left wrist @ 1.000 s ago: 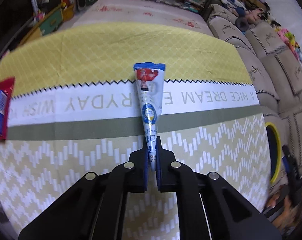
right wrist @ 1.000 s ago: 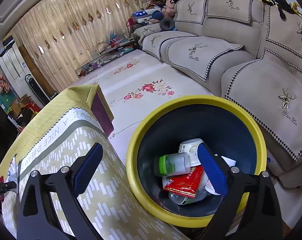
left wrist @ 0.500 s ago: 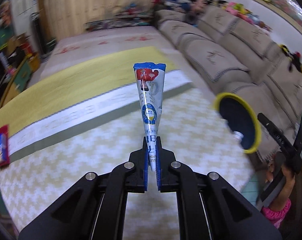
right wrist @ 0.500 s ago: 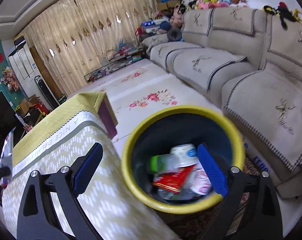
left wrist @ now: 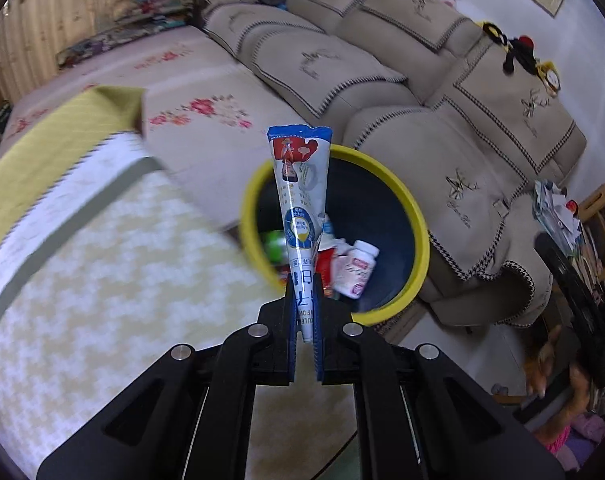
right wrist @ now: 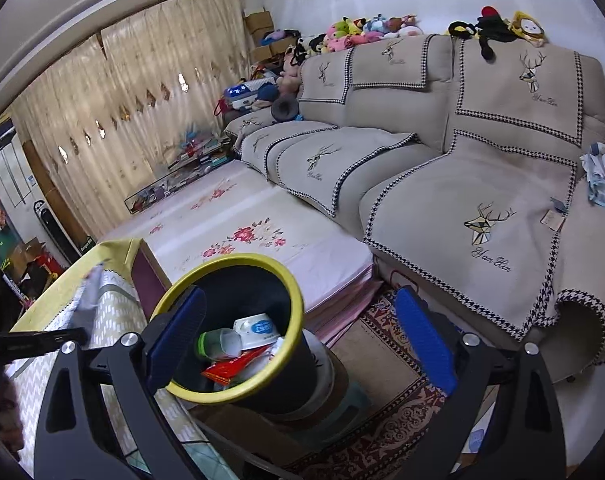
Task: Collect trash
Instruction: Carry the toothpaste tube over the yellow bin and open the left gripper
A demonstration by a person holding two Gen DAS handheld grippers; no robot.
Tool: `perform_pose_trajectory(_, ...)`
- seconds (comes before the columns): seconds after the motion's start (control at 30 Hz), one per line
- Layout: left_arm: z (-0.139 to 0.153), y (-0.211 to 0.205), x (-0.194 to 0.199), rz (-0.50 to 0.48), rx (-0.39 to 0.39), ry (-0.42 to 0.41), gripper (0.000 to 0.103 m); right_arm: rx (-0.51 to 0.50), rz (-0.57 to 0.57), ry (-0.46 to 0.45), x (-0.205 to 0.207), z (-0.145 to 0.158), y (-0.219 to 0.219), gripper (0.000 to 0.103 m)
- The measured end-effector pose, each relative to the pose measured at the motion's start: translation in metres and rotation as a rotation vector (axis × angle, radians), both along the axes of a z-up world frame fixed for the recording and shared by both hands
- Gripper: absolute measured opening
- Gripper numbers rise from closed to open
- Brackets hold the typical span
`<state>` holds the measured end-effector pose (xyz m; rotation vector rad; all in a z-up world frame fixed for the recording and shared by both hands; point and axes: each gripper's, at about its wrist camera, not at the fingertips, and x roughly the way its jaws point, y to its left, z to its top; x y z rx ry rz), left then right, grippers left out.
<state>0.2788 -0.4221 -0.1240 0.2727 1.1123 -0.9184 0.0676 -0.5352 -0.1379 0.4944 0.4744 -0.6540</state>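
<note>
The yellow-rimmed bin [right wrist: 238, 390] stands on the floor just beside the surface [left wrist: 86, 288] edge, sofa [right wrist: 482, 216] beyond. The left tongs [left wrist: 303, 304] are clamped on a cone-shaped wrapper [left wrist: 300, 200], seemingly above the bin's near rim. The right tongs [right wrist: 298, 336] gape wide, empty, framing the bin.

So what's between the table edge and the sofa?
The yellow-rimmed trash bin, already holding bottles and wrappers, stands on the floor between the table and sofa; the right wrist view shows it.
</note>
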Motion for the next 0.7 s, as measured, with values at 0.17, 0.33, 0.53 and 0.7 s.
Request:
perform_pose_trajectory(0.17, -0.030, -0.054, -0.002, -0.032, 0.048, 0.057, 0.008, 0.016, 0.004, -0.010, -0.013, -0.001, -0.006, 0.091)
perform_pose_trajectory(0.33, -0.059, -0.095, -0.008, -0.062, 0.105, 0.071, 0.010, 0.019, -0.008, -0.038, -0.023, 0.004, -0.008, 0.091)
perform_pose_trajectory(0.53, -0.076, -0.113, -0.010, -0.047, 0.140, 0.052, 0.060, 0.017, -0.002, -0.048, -0.026, 0.007, -0.004, 0.091)
perform_pose_trajectory(0.7, -0.063, -0.093, -0.012, -0.009, 0.101, 0.032, 0.071, 0.001, 0.028, -0.054, -0.024, 0.014, 0.007, 0.092)
